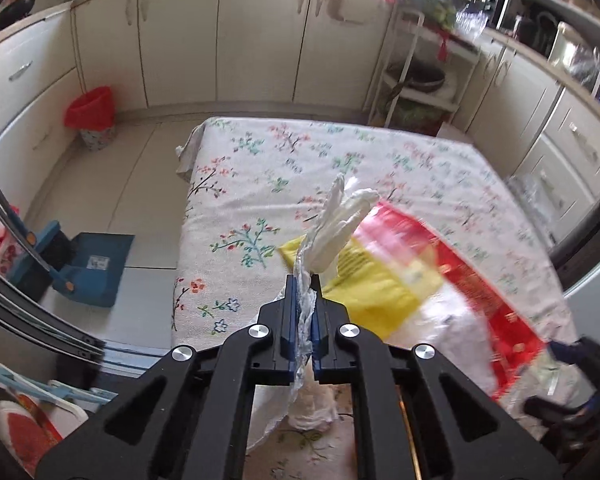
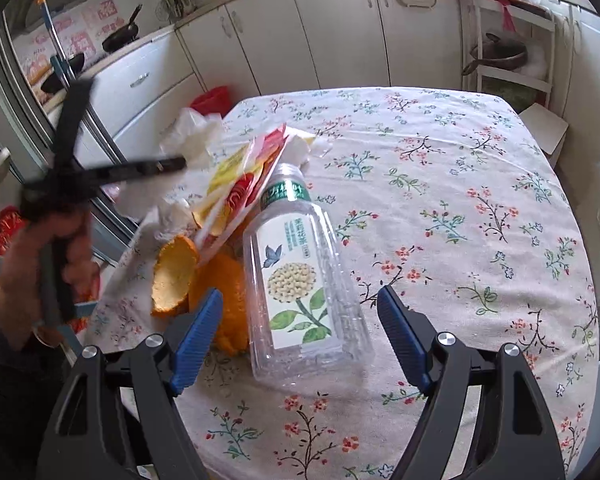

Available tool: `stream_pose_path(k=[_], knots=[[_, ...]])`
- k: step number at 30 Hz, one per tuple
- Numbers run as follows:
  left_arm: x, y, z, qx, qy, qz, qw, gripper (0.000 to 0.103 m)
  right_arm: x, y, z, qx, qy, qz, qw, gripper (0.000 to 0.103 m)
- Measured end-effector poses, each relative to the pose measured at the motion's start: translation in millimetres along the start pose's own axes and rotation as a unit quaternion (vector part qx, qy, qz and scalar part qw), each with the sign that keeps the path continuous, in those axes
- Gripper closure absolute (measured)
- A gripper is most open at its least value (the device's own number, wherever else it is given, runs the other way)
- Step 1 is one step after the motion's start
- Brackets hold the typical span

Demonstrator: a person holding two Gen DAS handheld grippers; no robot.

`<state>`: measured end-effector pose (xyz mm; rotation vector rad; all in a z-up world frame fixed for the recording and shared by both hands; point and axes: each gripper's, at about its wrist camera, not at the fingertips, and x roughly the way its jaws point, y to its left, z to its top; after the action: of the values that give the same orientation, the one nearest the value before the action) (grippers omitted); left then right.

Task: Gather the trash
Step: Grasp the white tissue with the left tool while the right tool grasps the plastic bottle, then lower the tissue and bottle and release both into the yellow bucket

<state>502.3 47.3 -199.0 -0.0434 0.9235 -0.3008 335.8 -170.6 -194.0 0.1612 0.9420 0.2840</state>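
Observation:
My left gripper (image 1: 305,280) is shut on a crumpled white tissue (image 1: 340,224), held above the near edge of the floral table. Below it lies a yellow and red snack wrapper (image 1: 384,276). In the right wrist view my right gripper (image 2: 300,300) is open, its blue pads on either side of a clear plastic bottle (image 2: 296,276) that lies on the table. Orange peel (image 2: 176,272) lies left of the bottle, with the wrapper (image 2: 240,184) and white tissues (image 2: 196,136) beyond. The left gripper (image 2: 172,164) shows blurred at the left, held by a hand.
A bin with a red liner (image 1: 92,116) stands on the floor by the cabinets, left of the table (image 1: 380,160). A blue dustpan (image 1: 92,268) lies on the floor nearer. A white shelf rack (image 1: 420,80) stands behind the table. Cabinets line the back and right.

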Motion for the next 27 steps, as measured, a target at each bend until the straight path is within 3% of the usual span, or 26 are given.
stream_pose_path(k=[3, 5, 11, 16, 21, 27], knots=[[-15, 3, -2, -0.017, -0.01, -0.029, 0.9994, 0.098, 6, -3, -2, 0.006, 0.013, 0.0, 1.0, 0.042], [-27, 4, -5, -0.026, -0.019, -0.045, 0.9985, 0.098, 8, -5, -4, 0.01, 0.016, 0.001, 1.0, 0.047], [-62, 0, -10, -0.034, -0.059, -0.082, 0.9943, 0.098, 1, -23, -8, 0.068, 0.017, 0.038, 0.997, 0.047], [-84, 3, -18, -0.074, -0.084, -0.143, 0.9834, 0.098, -11, -51, -17, 0.159, 0.015, 0.103, 0.982, 0.048], [-105, -7, -31, -0.075, -0.1, -0.148, 0.9811, 0.098, -27, -68, -28, 0.222, 0.009, 0.157, 0.962, 0.048], [-136, -41, -59, -0.034, -0.114, -0.106, 0.9872, 0.098, -53, -75, -39, 0.258, -0.012, 0.196, 0.946, 0.048]])
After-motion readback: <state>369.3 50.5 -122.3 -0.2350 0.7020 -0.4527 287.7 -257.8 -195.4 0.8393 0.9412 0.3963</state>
